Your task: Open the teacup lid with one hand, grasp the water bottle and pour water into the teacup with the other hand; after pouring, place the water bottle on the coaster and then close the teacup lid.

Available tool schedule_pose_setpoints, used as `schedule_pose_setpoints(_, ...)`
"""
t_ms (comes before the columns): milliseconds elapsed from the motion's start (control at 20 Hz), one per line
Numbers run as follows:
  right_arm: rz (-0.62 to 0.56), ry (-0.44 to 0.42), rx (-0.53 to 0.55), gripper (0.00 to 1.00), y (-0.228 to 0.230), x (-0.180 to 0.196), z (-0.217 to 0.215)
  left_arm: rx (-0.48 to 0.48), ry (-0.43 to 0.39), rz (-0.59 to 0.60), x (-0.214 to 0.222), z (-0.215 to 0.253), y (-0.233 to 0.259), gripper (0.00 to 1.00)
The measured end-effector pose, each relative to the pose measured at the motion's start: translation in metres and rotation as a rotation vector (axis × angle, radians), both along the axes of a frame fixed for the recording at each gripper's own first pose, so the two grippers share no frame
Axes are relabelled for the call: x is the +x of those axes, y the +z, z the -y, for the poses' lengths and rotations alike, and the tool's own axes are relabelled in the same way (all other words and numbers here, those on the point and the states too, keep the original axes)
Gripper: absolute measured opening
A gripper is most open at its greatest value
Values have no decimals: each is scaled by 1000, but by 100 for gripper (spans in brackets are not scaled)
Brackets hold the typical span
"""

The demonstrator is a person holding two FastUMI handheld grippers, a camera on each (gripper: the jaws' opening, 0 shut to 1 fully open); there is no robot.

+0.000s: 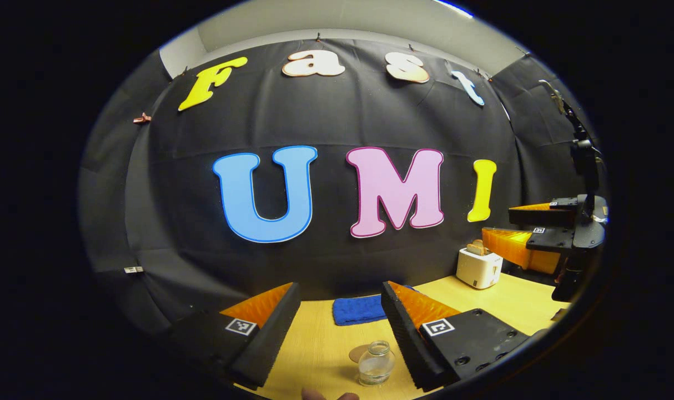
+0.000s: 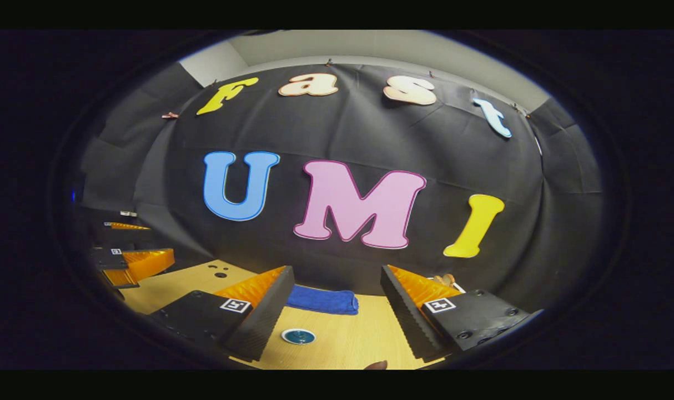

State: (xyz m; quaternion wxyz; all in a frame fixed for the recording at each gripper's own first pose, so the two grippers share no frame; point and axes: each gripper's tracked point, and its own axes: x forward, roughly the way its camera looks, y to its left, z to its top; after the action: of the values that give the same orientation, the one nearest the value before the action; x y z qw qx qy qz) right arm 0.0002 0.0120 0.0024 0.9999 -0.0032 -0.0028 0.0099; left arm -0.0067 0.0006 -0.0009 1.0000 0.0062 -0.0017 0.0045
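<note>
In the left gripper view, the left hand-held gripper (image 1: 337, 333) is spread wide above the bench (image 1: 315, 350). A small glass bottle (image 1: 376, 364) stands between its fingers, touching neither, with a round coaster (image 1: 358, 353) just behind it. Farther ahead lies a blue cloth (image 1: 359, 309); a toaster (image 1: 478, 268) stands off to the right.

In the right gripper view, the right hand-held gripper (image 2: 337, 328) is spread too, and the lidded teacup (image 2: 298, 336) sits between its fingers, nearer the left one.

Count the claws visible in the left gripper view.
2. The left claw is open at the bottom, straddling the glass bottle. The right claw is at the right edge, beyond the toaster.
</note>
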Motion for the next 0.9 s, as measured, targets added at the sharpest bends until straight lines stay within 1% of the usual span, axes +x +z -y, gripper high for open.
schedule_pose_setpoints(200, -21, 23, -1, 97, -16, 4, -4, -10, 0, -11, -4, 1, -8, 92)
schedule_pose_setpoints(400, -69, 61, 19, 97, -59, 10, -11, -9, -9, -58, -7, 9, -39, 92)
schedule_pose_setpoints(650, -147, 119, 41, 97, -135, 26, -26, 49, -36, -125, -7, 27, -98, 92)
schedule_pose_setpoints(700, -162, 132, 42, 97, -150, 30, -30, 50, -45, -143, -7, 32, -112, 96)
schedule_pose_setpoints(750, -175, 143, 41, 98, -166, 33, -34, 50, -50, -161, -8, 36, -128, 93)
schedule_pose_setpoints(900, -204, 164, 35, 98, -205, 45, -42, 36, -49, -222, -4, 43, -176, 96)
